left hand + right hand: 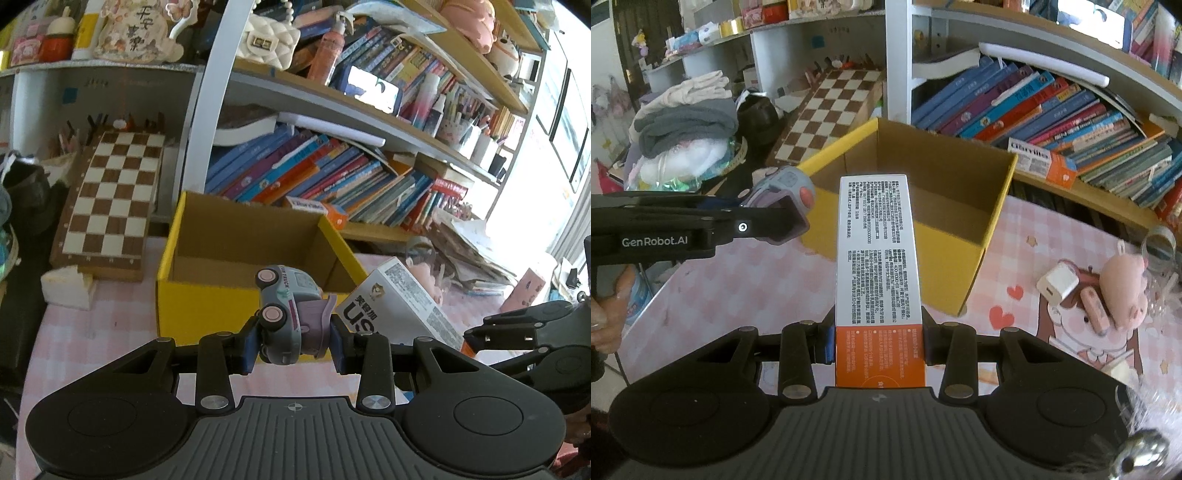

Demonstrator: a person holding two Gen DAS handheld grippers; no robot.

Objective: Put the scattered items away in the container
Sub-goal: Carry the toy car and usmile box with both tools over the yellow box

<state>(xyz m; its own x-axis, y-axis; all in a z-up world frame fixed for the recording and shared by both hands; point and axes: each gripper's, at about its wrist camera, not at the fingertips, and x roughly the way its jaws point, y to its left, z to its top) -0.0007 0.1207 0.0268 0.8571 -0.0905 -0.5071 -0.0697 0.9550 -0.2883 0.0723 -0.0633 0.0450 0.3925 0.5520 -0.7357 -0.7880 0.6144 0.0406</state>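
Both claws loaded | left claw (291, 341): toy truck (286, 314) | right claw (879, 350): carton (877, 258), base hidden

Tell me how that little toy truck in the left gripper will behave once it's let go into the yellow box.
The toy truck has free-looking pink wheels, so it will probably roll a bit on the yellow box's flat floor. It looks like hard, light plastic, likely to survive a short drop. Held tilted in the left gripper, it may land on its side.

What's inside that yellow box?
The yellow box looks empty: bare brown cardboard walls and floor. The held carton and the near wall hide part of its floor, so that part can't be checked.
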